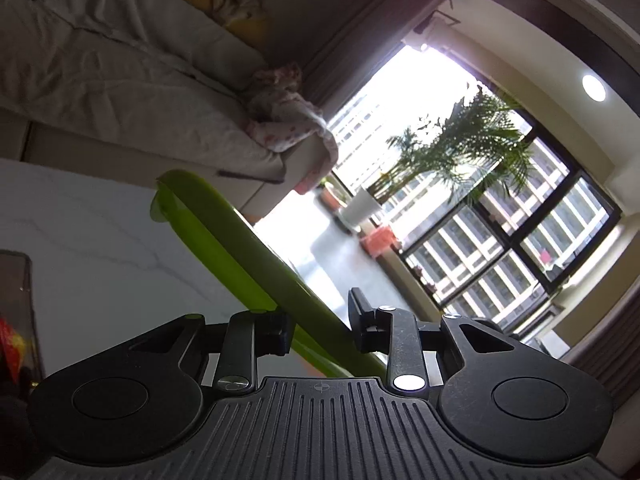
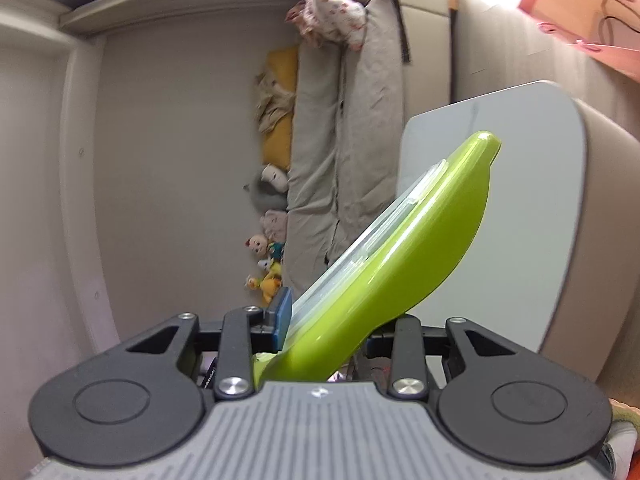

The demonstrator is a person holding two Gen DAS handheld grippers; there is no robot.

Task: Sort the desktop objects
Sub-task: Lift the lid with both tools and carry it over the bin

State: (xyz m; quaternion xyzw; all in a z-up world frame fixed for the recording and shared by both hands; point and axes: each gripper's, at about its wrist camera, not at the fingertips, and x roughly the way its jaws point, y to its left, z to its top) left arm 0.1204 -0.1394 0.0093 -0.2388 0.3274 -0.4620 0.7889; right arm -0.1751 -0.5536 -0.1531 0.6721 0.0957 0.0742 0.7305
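Note:
A long, curved green plastic piece slants up and to the left over the white marble table, with a small tab at its far end. My left gripper is shut on its near end, a black finger on either side. In the right wrist view, a glossy green shell with a clear plastic inlay rises to the upper right. My right gripper is shut on its base; the blue pad presses its left face and the other pad is hidden behind it. I cannot tell whether both views show one object.
A grey sofa with a floral cloth stands behind the table. A brown translucent container holding something red sits at the left edge. A potted palm stands by the window. Plush toys and a pink bag also show.

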